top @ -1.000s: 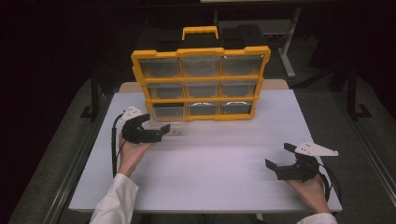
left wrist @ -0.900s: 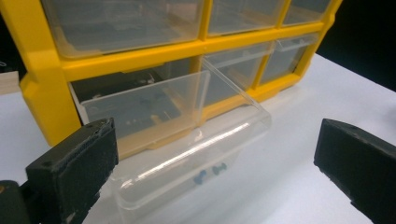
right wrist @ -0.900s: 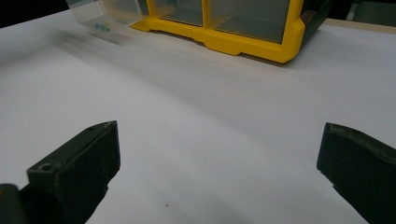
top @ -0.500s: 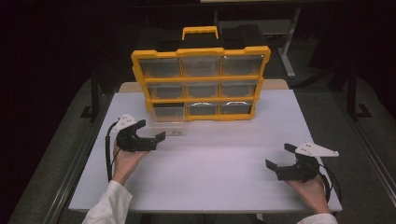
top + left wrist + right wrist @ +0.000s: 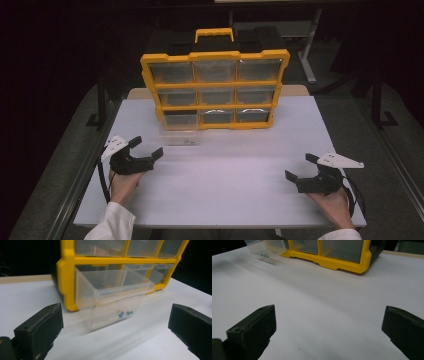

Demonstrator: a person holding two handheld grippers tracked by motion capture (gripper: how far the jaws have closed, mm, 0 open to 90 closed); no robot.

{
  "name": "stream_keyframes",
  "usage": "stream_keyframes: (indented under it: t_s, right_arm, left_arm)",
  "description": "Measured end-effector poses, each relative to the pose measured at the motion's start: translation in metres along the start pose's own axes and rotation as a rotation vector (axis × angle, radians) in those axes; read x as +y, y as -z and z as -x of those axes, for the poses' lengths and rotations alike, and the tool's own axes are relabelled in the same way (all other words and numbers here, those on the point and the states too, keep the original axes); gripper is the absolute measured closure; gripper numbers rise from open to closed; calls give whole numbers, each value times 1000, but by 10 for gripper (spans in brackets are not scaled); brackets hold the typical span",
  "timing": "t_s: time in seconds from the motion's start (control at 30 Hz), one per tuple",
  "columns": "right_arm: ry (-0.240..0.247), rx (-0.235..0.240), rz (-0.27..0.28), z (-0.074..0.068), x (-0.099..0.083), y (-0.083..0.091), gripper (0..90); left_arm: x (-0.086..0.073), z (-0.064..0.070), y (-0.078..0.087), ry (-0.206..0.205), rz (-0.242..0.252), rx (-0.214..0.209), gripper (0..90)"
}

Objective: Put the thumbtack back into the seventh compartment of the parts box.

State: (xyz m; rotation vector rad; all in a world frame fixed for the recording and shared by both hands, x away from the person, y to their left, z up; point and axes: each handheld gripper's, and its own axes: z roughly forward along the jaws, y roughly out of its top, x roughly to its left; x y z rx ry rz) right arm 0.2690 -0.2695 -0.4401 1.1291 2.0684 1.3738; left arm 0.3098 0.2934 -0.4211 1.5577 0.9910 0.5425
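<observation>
A clear drawer (image 5: 113,302) stands pulled out of the yellow organizer (image 5: 215,90), straight ahead of the left gripper (image 5: 142,150), whose jaws gape wide and hold nothing, likely to leave its small beads (image 5: 124,313) reachable. The right gripper (image 5: 305,167) rests on the white table (image 5: 225,195), equally wide and empty.

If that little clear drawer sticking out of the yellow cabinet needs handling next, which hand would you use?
Probably the left. The left gripper is open, near the clear drawer and faces it. The right gripper sits far off at the table's other side.
</observation>
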Motion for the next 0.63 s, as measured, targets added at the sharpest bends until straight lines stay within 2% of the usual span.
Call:
stream_keyframes:
  t_s: [0.13,0.27,0.47,0.63]
  right_arm:
    - [-2,-1,4,0,0,1,0]
    - [-3,-1,7,1,-1,2,0]
    - [-4,-2,9,0,-1,2,0]
    - [-7,-3,14,0,-1,3,0]
  left_arm:
    - [-3,-5,9,33,52,24,0]
    - [-4,-10,16,42,79,51,0]
    - [-7,-13,16,46,57,51,0]
    - [-8,-13,15,42,60,44,0]
